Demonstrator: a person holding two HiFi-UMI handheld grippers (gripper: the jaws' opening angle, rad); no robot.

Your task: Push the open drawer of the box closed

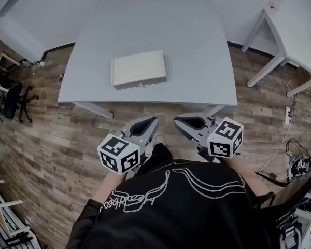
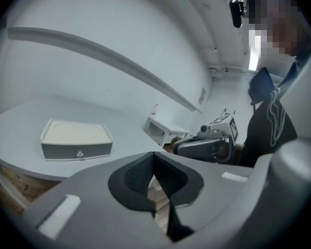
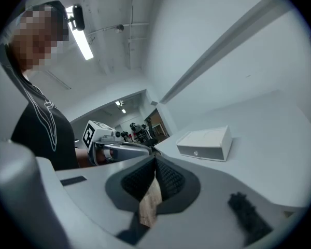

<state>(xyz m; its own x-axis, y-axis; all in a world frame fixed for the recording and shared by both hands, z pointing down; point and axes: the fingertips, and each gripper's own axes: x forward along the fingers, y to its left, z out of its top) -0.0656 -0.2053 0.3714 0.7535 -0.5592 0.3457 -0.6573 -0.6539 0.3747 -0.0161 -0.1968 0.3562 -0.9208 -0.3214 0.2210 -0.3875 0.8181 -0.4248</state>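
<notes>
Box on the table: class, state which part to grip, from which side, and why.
Probably the small knob on the grey drawer front, approached from the table's near edge: that front faces there, and the knob is the only projecting part on the low, flat box.

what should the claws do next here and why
Probably reach the left claw forward to the knobbed drawer front of the box and press it. Both claws, the right claw too, are shut, empty and short of the table; the drawer looks almost flush already.
</notes>
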